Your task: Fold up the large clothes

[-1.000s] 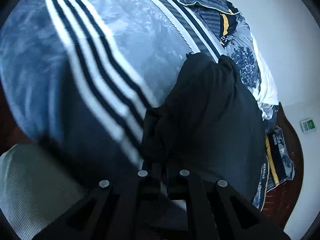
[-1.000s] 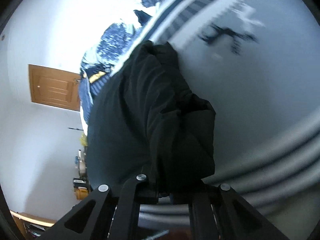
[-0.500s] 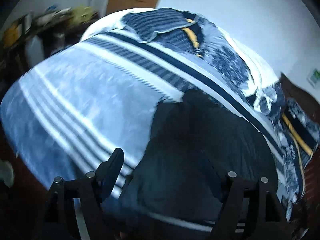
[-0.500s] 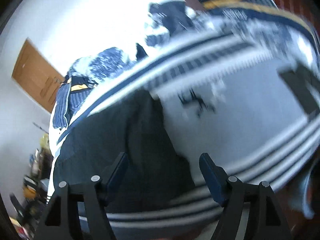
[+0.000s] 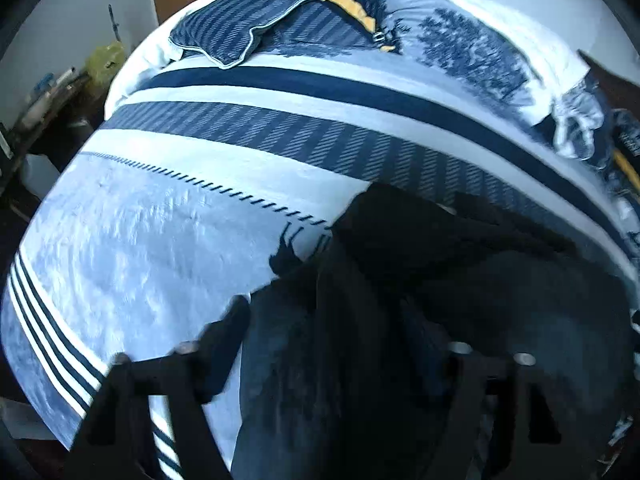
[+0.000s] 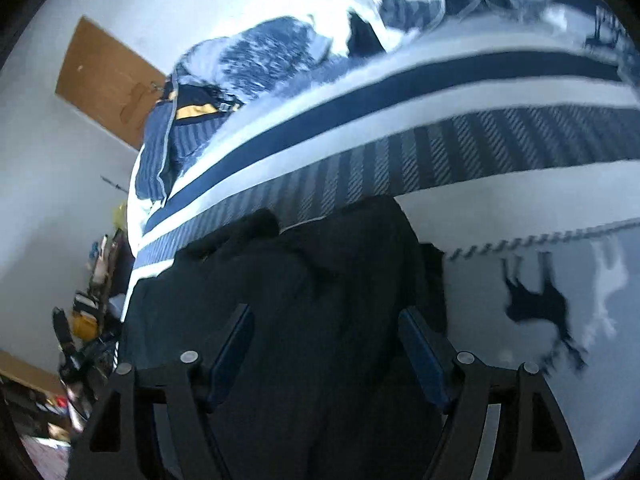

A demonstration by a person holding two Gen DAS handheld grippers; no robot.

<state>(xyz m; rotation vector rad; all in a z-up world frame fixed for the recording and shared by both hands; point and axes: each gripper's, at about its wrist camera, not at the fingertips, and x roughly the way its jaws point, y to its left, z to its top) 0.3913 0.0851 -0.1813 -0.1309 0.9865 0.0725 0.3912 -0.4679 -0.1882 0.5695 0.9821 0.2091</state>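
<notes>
Garment: a black garment (image 5: 460, 280) (image 6: 304, 304) is seen lying on the bed (image 5: 168, 216), bunched near the bed's front edge, one lobe raised toward the striped band.
Left claw (image 5: 336, 336): fingers spread apart, nothing gripped; cloth lies between and under them.
Right claw (image 6: 326, 340): fingers apart, empty, over the cloth.
Handling (judged): soft, limp, light; thick where layered; likely to sag and slide on the smooth cover.
Grip (judged): the two near corners or the hem are best pinched, not the bunched middle.
</notes>
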